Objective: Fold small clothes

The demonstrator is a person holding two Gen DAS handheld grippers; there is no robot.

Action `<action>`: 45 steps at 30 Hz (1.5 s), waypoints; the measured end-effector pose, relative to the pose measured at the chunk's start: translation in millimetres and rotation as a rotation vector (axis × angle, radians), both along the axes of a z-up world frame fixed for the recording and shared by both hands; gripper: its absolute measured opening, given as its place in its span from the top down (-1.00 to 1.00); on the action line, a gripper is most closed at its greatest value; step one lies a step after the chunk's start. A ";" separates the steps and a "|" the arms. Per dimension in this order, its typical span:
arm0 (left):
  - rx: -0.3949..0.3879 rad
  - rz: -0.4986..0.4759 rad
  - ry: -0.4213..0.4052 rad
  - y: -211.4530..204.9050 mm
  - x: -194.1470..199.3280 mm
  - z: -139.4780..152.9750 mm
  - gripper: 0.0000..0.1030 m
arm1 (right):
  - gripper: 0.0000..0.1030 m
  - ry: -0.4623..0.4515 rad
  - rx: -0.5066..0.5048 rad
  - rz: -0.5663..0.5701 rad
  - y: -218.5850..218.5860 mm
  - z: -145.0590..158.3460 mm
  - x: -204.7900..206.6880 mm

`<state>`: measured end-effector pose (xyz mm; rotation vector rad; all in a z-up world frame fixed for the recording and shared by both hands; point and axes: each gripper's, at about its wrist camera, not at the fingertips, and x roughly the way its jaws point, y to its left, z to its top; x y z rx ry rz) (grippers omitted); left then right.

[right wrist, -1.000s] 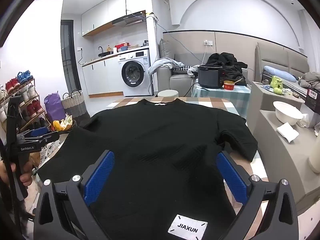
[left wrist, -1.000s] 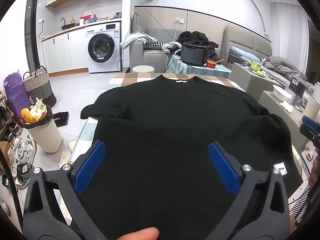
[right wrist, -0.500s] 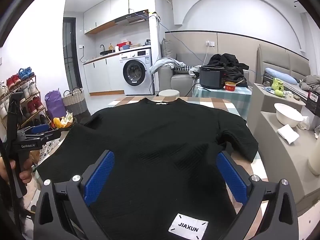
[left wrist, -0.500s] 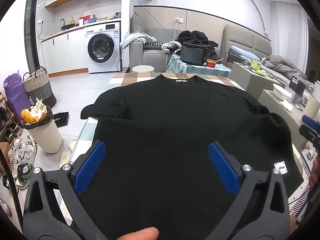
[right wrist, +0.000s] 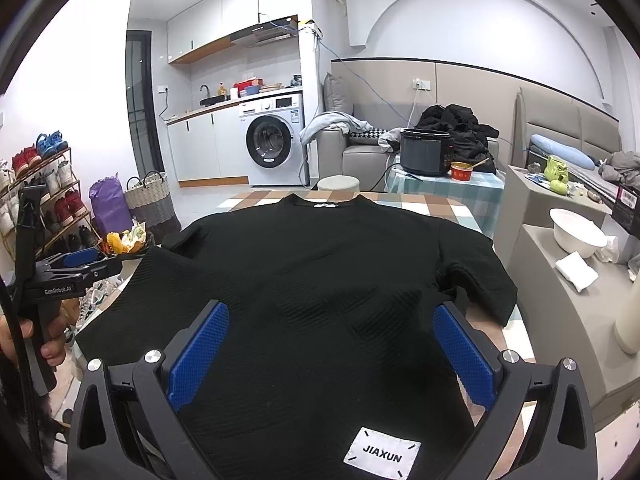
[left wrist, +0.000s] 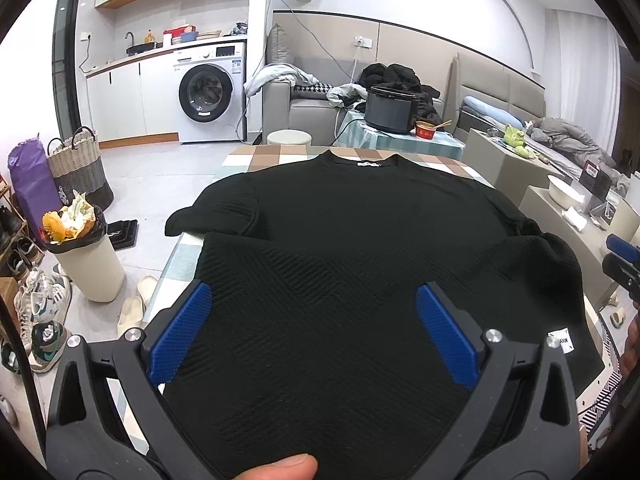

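A black short-sleeved top [left wrist: 344, 248] lies spread flat on a checked table [left wrist: 256, 158], collar at the far end; it also shows in the right wrist view [right wrist: 328, 276]. A white JIAXUN label [right wrist: 382, 456] sits on its near hem. My left gripper [left wrist: 314, 328] is open and hovers over the near left part of the top, blue pads [left wrist: 180, 338] wide apart. My right gripper [right wrist: 330, 352] is open over the near right part, above the label. Neither holds cloth. The left gripper also shows at the left edge of the right wrist view [right wrist: 76, 268].
A bin full of rubbish [left wrist: 86, 256] and shoes [left wrist: 44, 320] stand on the floor left of the table. A white bowl [right wrist: 576, 232] sits on a grey unit to the right. A black cooker [right wrist: 426, 152] stands on a side table beyond, with a washing machine [right wrist: 274, 146] behind.
The right wrist view has tipped up slightly, so the right gripper has shifted a little. The top and the left gripper have not moved.
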<state>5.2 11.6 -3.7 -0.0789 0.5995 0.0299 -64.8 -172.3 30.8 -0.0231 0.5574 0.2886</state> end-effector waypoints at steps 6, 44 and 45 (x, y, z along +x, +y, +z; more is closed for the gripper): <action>0.001 0.001 0.007 3.1 5.2 0.0 -0.98 | -1.00 0.000 -0.004 -0.017 0.1 0.7 3.5; 0.006 0.003 0.078 35.6 65.7 -22.0 -0.98 | -1.00 0.075 0.068 -0.070 -19.6 -14.7 31.9; 0.011 0.005 0.077 35.3 64.4 -21.4 -0.98 | -1.00 0.080 0.071 -0.071 -20.3 -14.7 31.6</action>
